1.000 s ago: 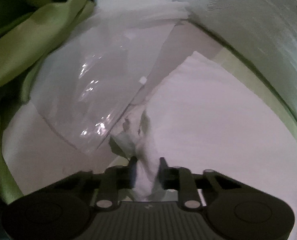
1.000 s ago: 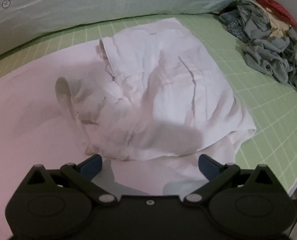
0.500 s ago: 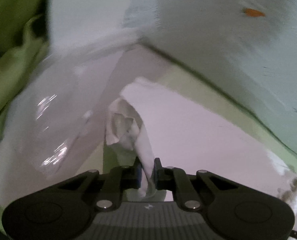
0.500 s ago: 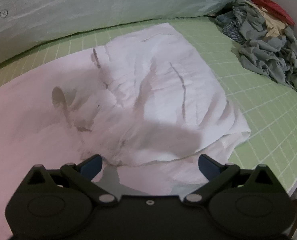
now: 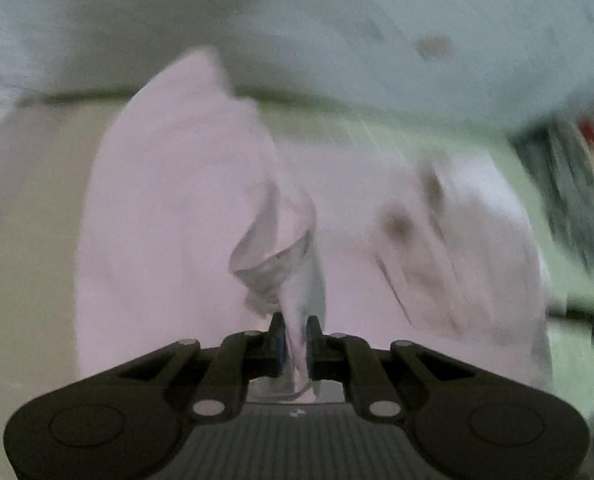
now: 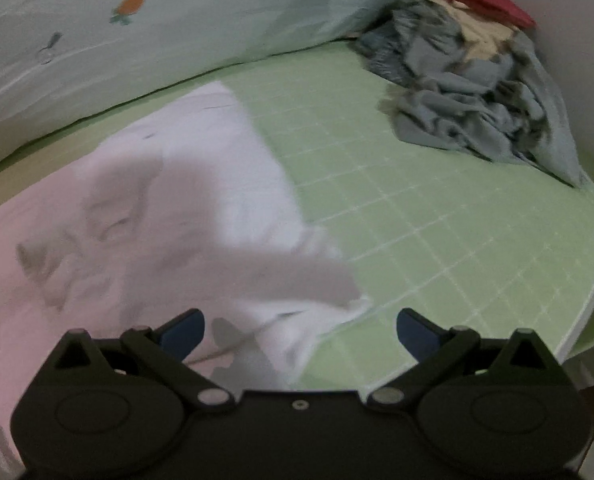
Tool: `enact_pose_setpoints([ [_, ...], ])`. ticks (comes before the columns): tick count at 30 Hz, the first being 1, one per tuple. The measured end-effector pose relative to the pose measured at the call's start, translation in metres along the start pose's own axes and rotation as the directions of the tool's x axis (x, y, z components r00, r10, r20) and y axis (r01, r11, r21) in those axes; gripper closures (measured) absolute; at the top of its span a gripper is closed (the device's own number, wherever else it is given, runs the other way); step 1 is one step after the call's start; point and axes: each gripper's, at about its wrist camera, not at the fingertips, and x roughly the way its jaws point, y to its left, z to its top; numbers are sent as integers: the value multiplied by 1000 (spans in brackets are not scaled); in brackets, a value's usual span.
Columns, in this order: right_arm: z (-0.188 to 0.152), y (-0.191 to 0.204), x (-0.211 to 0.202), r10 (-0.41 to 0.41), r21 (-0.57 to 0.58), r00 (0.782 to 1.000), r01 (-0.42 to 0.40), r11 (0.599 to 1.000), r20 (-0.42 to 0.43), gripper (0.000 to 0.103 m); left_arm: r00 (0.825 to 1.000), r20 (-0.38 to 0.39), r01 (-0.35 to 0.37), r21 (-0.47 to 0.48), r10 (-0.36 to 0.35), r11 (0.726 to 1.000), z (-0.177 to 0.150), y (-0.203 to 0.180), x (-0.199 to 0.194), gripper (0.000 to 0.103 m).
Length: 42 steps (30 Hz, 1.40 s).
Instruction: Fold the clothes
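Observation:
A white shirt (image 6: 201, 200) lies crumpled on the green grid mat (image 6: 417, 216). In the blurred left wrist view the same white shirt (image 5: 169, 208) spreads below, and my left gripper (image 5: 295, 334) is shut on a bunched fold of it, the cloth rising in a twisted strip between the pads. My right gripper (image 6: 300, 330) hovers above the shirt's near right corner, its blue-padded fingers (image 6: 183, 332) wide open with nothing between them. A shadow falls across the shirt's middle.
A pile of grey, beige and red clothes (image 6: 473, 76) sits at the mat's far right corner. A pale green pillow with a carrot print (image 6: 137, 36) runs along the back. The mat's edge (image 6: 577, 320) drops off at right.
My left gripper has swung far sideways and rolled, dragging the pinched shirt fold along; its view now shows the shirt and clothes pile. My right gripper has drifted right toward the shirt's corner.

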Motion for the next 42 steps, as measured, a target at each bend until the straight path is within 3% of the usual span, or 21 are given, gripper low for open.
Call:
enact_pose_setpoints([
  [1, 1, -7, 2, -3, 0, 1000, 3, 1000, -3, 0, 999, -54, 3, 27, -1, 1000, -9, -9, 11, 93],
  [3, 1, -19, 5, -9, -7, 1000, 9, 1000, -9, 0, 996, -86, -24, 19, 26, 1000, -17, -11, 25, 91],
  [7, 1, -35, 11, -7, -10, 1000, 7, 1000, -28, 0, 998, -59, -19, -68, 15, 998, -16, -10, 17, 74],
  [11, 3, -38, 17, -1, -26, 1000, 0, 1000, -31, 0, 999, -1, 32, -109, -32, 993, 1, -12, 4, 69],
  [14, 8, -37, 20, 9, -37, 1000, -10, 999, -24, 0, 997, 60, 51, -167, -41, 985, 10, -10, -13, 57],
  [17, 15, -36, 22, 16, -44, 1000, -17, 999, -14, 0, 994, 92, -40, -205, 60, 978, 21, -2, -18, 51],
  [19, 19, -34, 22, 22, -52, 1000, -22, 998, -5, 0, 988, 54, -130, -211, 144, 969, 25, 5, -11, 41],
  [21, 23, -33, 24, 28, -56, 1000, -28, 998, -3, 0, 980, -14, -197, -211, 198, 957, 27, 13, 1, 39],
  [24, 26, -29, 26, 34, -65, 999, -34, 997, -9, 0, 981, -83, -191, -240, 176, 952, 26, 25, 15, 35],
  [28, 27, -18, 27, 33, -84, 999, -33, 996, -10, 0, 977, -99, -208, -270, 188, 940, 26, 38, 18, 27],
  [31, 27, -11, 26, 22, -86, 1000, -23, 996, -5, 0, 974, -97, -224, -277, 205, 934, 30, 50, 17, 19],
  [34, 28, -4, 25, 10, -75, 1000, -9, 997, 6, 0, 975, -78, -224, -297, 210, 928, 34, 67, 10, 19],
  [38, 28, 5, 17, -23, -42, 997, 26, 999, 68, 0, 971, -39, -238, -299, 237, 924, 47, 90, 7, 9],
  [42, 32, 17, 18, -45, -19, 994, 47, 999, 96, 0, 972, -69, -235, -235, 225, 943, 64, 108, 28, 9],
])
